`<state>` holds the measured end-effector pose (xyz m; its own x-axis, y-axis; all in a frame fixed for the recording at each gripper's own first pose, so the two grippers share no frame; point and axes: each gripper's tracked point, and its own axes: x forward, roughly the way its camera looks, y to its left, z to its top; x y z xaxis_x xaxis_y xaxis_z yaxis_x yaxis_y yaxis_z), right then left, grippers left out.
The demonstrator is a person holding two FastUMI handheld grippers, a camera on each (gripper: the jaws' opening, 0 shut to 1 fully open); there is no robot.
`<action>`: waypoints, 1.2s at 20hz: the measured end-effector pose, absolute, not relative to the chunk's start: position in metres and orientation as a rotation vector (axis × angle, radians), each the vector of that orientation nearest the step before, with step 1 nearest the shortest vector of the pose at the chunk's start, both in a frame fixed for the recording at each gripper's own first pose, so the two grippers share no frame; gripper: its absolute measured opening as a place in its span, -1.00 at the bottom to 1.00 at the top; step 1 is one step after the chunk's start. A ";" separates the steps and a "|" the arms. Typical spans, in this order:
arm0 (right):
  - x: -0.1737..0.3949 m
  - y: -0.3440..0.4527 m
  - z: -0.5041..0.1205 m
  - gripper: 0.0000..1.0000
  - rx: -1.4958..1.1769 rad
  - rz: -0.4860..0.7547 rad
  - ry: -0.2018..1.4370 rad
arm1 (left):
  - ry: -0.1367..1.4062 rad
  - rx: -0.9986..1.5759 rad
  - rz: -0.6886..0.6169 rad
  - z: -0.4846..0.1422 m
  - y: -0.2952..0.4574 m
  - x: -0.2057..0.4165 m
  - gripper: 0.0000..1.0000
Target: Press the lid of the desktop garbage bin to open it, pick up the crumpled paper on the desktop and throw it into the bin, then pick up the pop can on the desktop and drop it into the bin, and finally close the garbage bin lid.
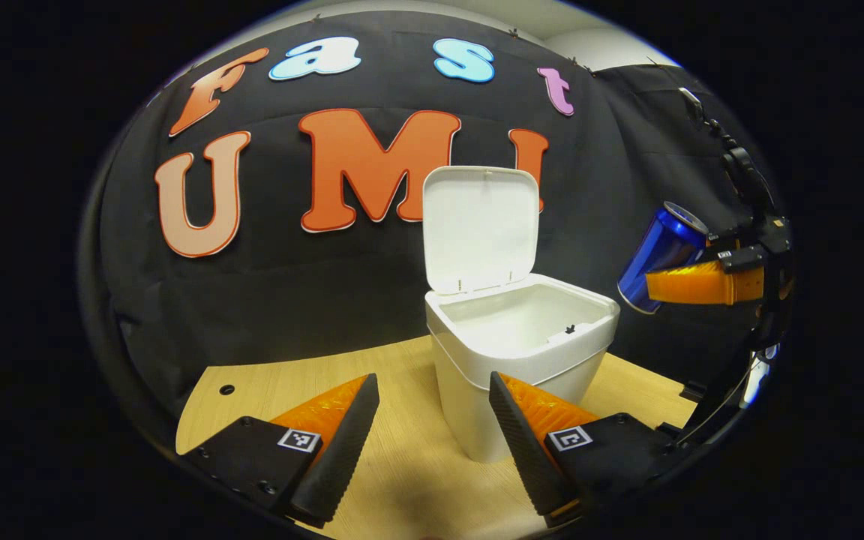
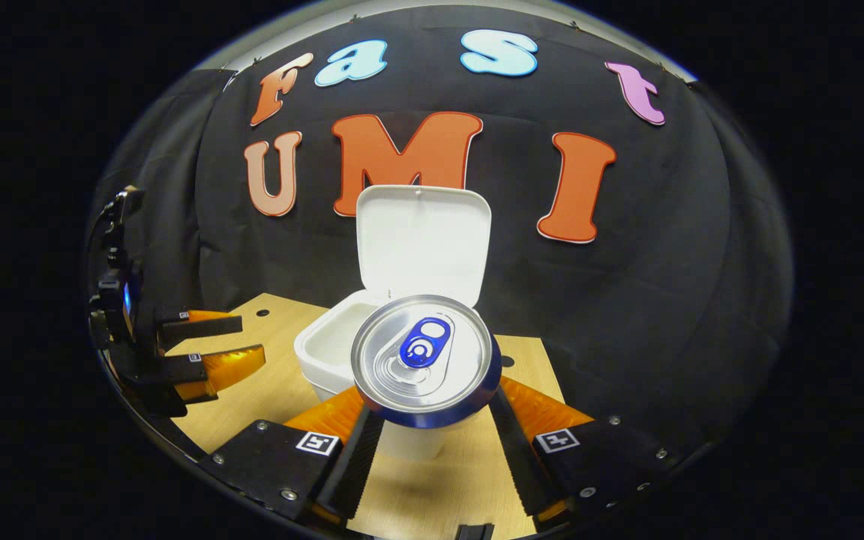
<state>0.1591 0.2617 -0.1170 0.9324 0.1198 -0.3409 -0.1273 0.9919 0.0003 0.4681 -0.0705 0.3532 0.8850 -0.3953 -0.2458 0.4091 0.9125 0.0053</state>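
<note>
Pinching the pop can (image 2: 424, 364), right tongs (image 2: 432, 442); top camera-ward, left tongs (image 1: 432, 442) spread.

The pop can (image 2: 426, 361) is held between both fingers of the right hand-held gripper (image 2: 432, 431), its silver top with the pull tab turned toward the camera. Just behind it, the white garbage bin (image 2: 327, 352) is seen standing on the wooden table (image 2: 267, 390), with its lid (image 2: 423, 241) raised upright against the black cloth wall. At the left edge, the left hand-held gripper (image 2: 226, 345) is seen with its fingers parted, above the table.
</note>
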 end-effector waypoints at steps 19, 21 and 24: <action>0.233 0.282 -0.154 0.51 -0.034 0.201 0.425 | 0.252 0.030 -0.244 0.346 0.002 0.484 0.89; 0.235 0.283 -0.161 0.60 -0.033 0.205 0.444 | 0.260 0.023 -0.235 0.344 0.005 0.484 0.89; 0.236 0.285 -0.166 0.60 -0.031 0.206 0.465 | 0.268 0.017 -0.226 0.343 0.008 0.482 0.86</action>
